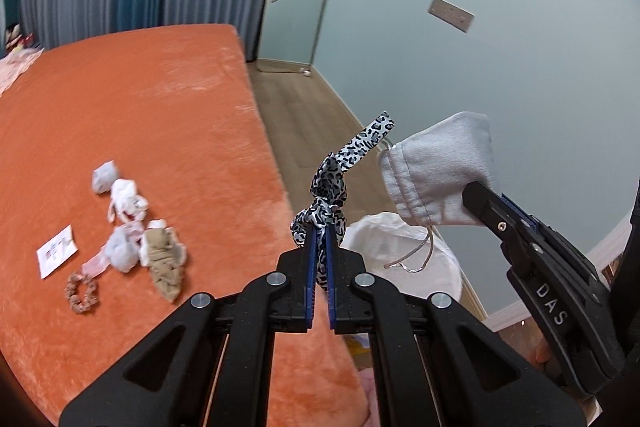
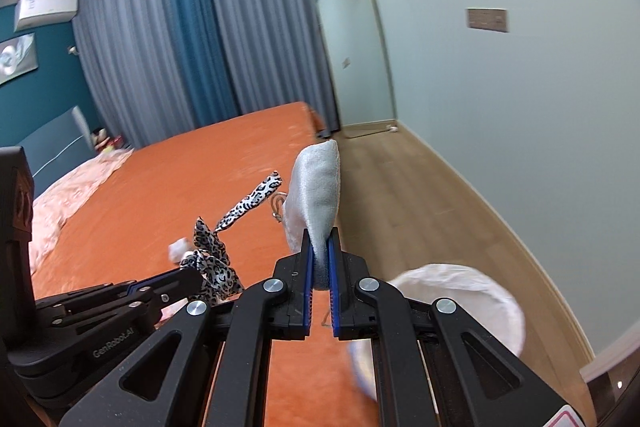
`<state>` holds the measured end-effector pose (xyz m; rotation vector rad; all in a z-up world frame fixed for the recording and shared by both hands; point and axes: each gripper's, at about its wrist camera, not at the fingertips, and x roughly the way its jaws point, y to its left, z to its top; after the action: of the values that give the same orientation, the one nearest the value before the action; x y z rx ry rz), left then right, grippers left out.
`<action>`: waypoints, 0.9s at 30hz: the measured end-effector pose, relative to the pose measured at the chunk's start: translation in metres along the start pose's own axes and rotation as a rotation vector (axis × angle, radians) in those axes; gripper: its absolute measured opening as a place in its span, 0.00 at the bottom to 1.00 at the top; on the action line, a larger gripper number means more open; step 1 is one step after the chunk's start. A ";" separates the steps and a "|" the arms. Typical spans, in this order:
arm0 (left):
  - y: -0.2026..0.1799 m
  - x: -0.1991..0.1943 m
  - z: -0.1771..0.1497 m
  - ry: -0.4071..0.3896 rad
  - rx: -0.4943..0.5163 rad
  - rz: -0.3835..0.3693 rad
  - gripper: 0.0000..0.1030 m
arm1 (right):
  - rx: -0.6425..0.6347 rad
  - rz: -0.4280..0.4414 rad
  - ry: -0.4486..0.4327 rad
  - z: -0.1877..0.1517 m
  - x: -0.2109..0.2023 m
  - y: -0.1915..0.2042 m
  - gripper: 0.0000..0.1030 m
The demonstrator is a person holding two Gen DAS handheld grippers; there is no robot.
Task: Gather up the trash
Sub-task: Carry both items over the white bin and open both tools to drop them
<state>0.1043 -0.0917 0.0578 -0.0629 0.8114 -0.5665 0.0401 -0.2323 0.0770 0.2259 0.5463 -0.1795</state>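
The left gripper (image 1: 320,227) fingers clamp a knotted leopard-print ribbon (image 1: 334,183), its tail pointing up-right. The right gripper (image 2: 320,239) fingers pinch an upright grey drawstring pouch (image 2: 318,187) above the white-lined bin (image 2: 480,291) beside the orange bed (image 1: 140,115).

Left tool (image 1: 320,227) and right tool (image 2: 321,247) both clamped tight, raised side by side, tips near each other.

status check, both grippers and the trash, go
Left gripper shut on leopard-print fabric scrunchie. Right gripper shut on grey velvet drawstring pouch. White-lined bin just below, nothing between.
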 end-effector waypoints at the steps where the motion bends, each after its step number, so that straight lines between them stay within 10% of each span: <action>1: -0.010 0.003 0.001 0.001 0.013 -0.009 0.04 | 0.007 -0.012 -0.004 0.000 -0.003 -0.007 0.06; 22: -0.118 0.057 0.002 0.051 0.147 -0.117 0.05 | 0.109 -0.145 -0.003 -0.021 -0.018 -0.096 0.11; 27: -0.119 0.063 0.003 0.035 0.125 -0.091 0.46 | 0.116 -0.161 -0.012 -0.020 -0.020 -0.102 0.25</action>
<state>0.0870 -0.2247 0.0490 0.0250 0.8089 -0.7047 -0.0096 -0.3228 0.0537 0.2931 0.5433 -0.3694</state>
